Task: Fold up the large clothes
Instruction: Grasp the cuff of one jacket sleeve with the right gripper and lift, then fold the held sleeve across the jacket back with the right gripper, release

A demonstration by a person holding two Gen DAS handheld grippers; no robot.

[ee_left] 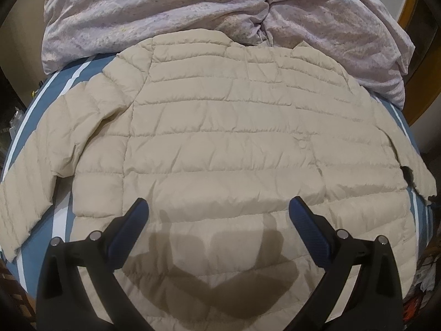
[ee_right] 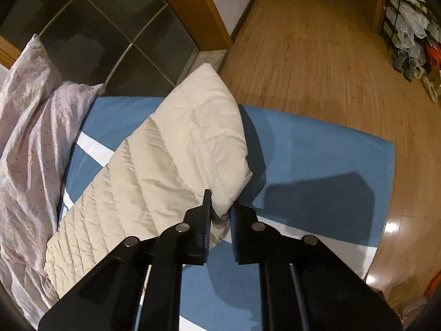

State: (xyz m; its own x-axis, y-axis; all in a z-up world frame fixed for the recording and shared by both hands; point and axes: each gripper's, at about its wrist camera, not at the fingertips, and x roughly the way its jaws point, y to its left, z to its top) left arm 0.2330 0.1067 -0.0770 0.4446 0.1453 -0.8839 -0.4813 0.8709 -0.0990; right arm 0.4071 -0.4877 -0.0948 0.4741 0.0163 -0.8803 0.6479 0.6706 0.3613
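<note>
While the beige quilted puffer jacket (ee_left: 220,138) lies flat across the middle of the left wrist view, on the blue bed sheet with white stripes (ee_left: 69,71), the left tool (ee_left: 219,207) hovers above its lower part with both fingers wide apart and nothing between them. At the top of that frame sits a crumpled pale lilac duvet (ee_left: 193,8). On the right wrist view, the right tool (ee_right: 220,207) is closed on the cuff end of the jacket sleeve (ee_right: 176,149), lower centre, beside the wooden floor (ee_right: 317,55).
</note>
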